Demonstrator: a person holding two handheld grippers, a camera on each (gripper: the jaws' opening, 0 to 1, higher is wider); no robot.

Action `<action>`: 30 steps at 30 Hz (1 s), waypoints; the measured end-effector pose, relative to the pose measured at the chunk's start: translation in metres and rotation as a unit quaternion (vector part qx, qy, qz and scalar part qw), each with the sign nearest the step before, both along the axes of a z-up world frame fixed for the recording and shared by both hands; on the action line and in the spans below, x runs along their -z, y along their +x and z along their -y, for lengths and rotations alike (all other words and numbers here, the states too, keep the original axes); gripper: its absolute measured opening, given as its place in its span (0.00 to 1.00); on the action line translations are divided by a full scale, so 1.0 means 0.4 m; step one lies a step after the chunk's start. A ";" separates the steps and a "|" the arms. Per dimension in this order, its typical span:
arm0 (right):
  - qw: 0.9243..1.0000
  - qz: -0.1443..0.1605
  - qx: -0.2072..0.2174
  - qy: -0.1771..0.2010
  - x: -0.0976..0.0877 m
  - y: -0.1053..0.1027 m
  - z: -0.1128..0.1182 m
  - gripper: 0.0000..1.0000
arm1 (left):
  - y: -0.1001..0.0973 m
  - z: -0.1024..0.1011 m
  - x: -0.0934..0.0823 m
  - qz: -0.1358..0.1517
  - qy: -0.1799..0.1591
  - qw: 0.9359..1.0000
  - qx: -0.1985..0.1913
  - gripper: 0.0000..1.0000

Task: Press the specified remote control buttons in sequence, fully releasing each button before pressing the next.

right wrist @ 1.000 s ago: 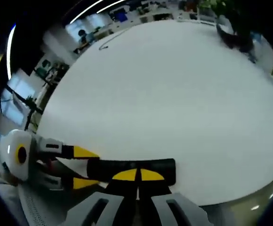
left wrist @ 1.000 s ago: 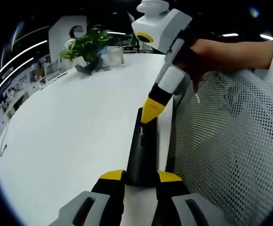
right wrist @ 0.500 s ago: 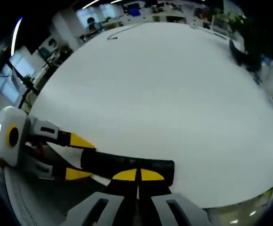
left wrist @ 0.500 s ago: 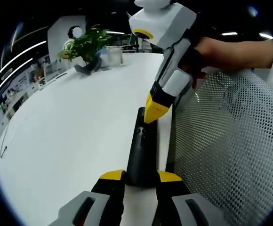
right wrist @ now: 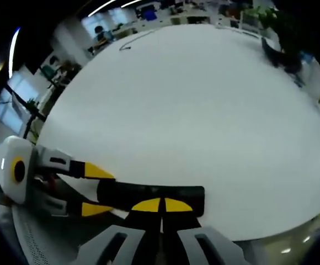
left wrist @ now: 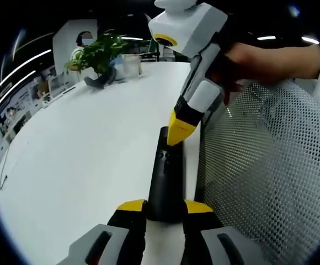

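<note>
A black remote control [left wrist: 168,179] lies flat on the white worktop [left wrist: 83,160], close along the edge where a white mesh chair back [left wrist: 265,176] presses up against it. Seen from the right gripper view, the remote [right wrist: 149,196] stretches sideways just inside that same edge.

The left gripper [left wrist: 164,210] has its two yellow-tipped jaws set one on each side of the remote's near end, clamped on its narrow body. In the right gripper view the same gripper [right wrist: 91,190] comes in from the left, its yellow tips bracketing the remote's end above and below.

The right gripper [left wrist: 177,131] comes down from above in the left gripper view, held by a hand [left wrist: 259,61] over the chair back. Its yellow tips are drawn together into a single point, and that point rests at the far part of the remote's top face, where small buttons show; I cannot tell whether it actually bears on a button. In its own view the right gripper [right wrist: 161,205] shows its yellow pads side by side with only a thin seam between them, lying over the remote's middle.

At the far corner of the worktop stands a leafy potted plant [left wrist: 96,55], with a pale container [left wrist: 131,65] just beside it. A thin dark cable [right wrist: 128,45] lies near the worktop's far edge in the right gripper view.
</note>
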State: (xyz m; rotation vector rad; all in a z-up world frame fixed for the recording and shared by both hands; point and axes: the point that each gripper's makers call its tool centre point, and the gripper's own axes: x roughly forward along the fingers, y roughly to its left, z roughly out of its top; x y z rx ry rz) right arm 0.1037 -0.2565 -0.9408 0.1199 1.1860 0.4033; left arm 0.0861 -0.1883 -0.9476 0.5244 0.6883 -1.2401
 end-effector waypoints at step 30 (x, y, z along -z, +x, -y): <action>0.998 -0.020 -0.032 0.042 -0.002 -0.017 -0.058 0.00 | -0.024 0.011 0.002 0.000 0.001 0.999 0.041 0.24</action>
